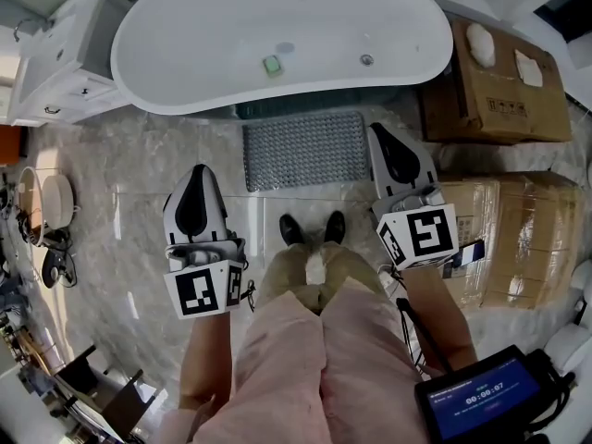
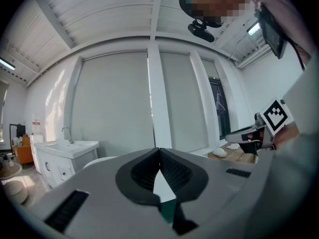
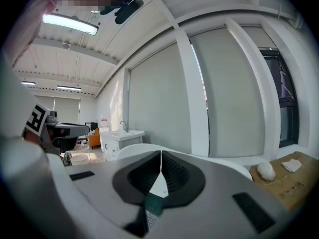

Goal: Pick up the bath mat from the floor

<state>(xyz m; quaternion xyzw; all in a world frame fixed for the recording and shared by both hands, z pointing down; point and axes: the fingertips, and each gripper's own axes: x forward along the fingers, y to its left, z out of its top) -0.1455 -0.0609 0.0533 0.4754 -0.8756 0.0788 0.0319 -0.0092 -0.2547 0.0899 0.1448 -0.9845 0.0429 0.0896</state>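
Marble floor (image 1: 139,169), grey bath mat (image 1: 305,149)

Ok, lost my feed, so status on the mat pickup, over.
Left claw and right claw both shut, empty. Bath mat flat on the floor by the tub, untouched. Nothing on it; boxes off to the right.

The head view looks steeply down from the person's head onto the floor (image 1: 120,192). The bathtub (image 1: 277,35) runs across the top of the frame, with the left gripper (image 1: 197,172) and right gripper (image 1: 377,129) lower down. Each gripper view sits close behind its own jaws and faces almost level toward the blinds (image 2: 114,103). Both gripper views share the bathtub, with the sink cabinet (image 3: 119,139) at left and the cardboard box (image 3: 284,180) at right.
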